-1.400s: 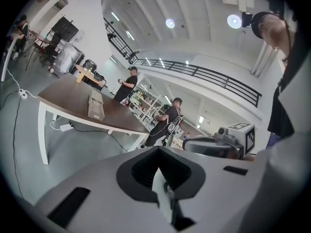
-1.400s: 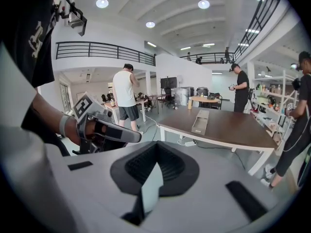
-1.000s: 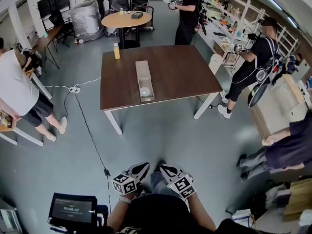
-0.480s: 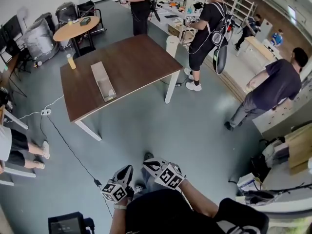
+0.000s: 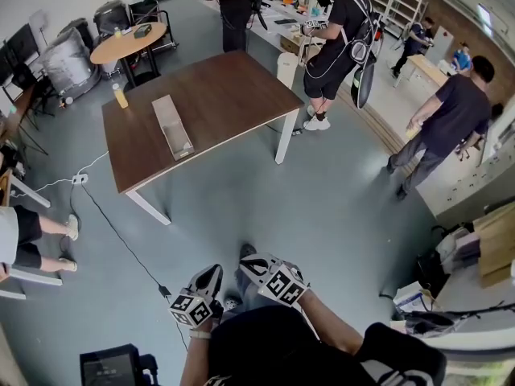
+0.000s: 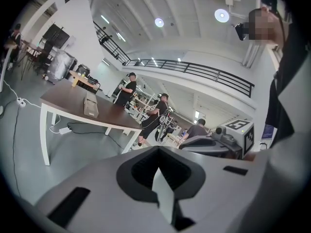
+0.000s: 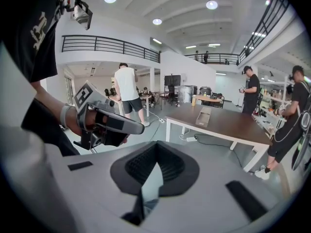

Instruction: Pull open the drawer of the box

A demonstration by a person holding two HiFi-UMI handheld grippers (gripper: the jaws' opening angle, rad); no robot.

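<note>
1. Hanging at the waist: left gripper (image 5: 211, 277) and right gripper (image 5: 246, 264), both jaws pressed together, holding nothing.
2. Box (image 5: 172, 126): on table (image 5: 233, 87), well ahead and slightly left; long axis runs away from grippers, narrow end facing them; left gripper likely nearer.

The person wears a black short-sleeved shirt (image 5: 273, 346) with pale print and a white wristband (image 5: 199, 334). The left gripper (image 5: 211, 274) and right gripper (image 5: 248, 263) are black-and-white shells, each bearing a cube (image 5: 283, 284) of square markers.
</note>
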